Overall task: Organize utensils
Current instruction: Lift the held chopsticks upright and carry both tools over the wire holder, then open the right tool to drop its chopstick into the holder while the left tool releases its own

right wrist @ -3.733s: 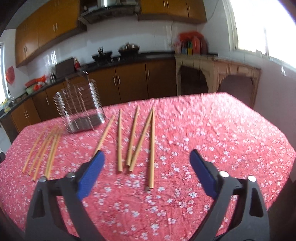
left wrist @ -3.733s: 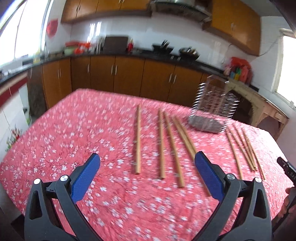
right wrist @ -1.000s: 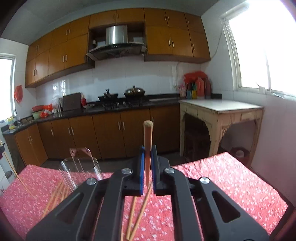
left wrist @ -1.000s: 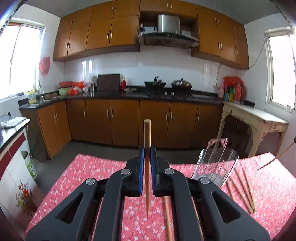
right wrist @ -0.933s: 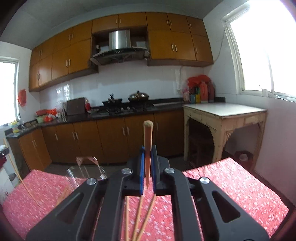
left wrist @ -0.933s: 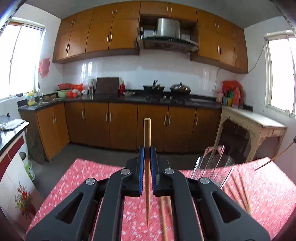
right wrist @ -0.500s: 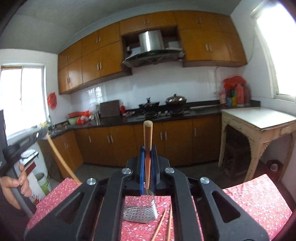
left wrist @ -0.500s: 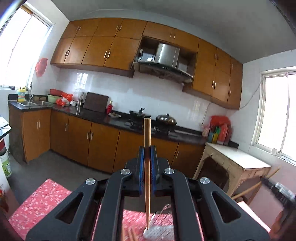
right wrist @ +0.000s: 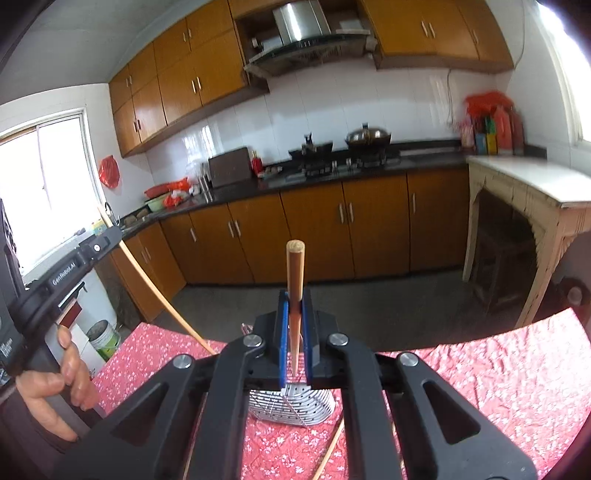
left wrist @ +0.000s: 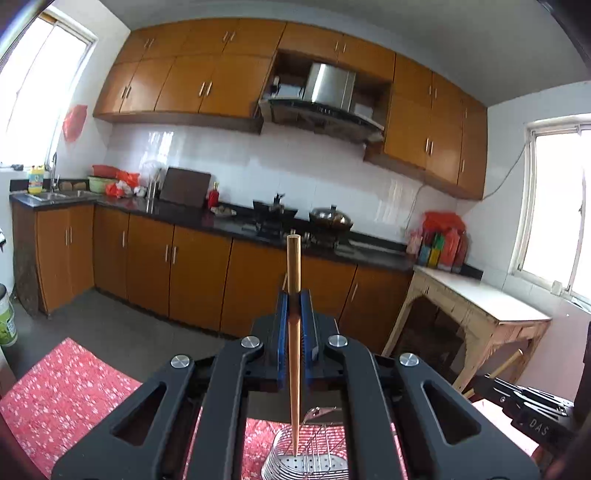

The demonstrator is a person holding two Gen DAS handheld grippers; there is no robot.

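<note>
Two chopsticks are picked up, none racked yet. Left view: my left gripper (left wrist: 294, 325) pinches a chopstick (left wrist: 293, 332) upright, its tip over the wire holder (left wrist: 306, 461) on the tabletop (left wrist: 66, 391). Right view: my right gripper (right wrist: 295, 328) clamps another chopstick (right wrist: 295, 295) above the holder (right wrist: 291, 404); loose ones (right wrist: 328, 450) lie beside it, and the left one's chopstick crosses nearby.

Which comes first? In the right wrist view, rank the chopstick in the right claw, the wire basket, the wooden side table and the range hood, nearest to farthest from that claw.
1. Chopstick: clamped upright in the right claw.
2. Wire basket: just beyond and below, on the red tablecloth.
3. Wooden side table: past the tablecloth, right.
4. Range hood: high on the far wall.
</note>
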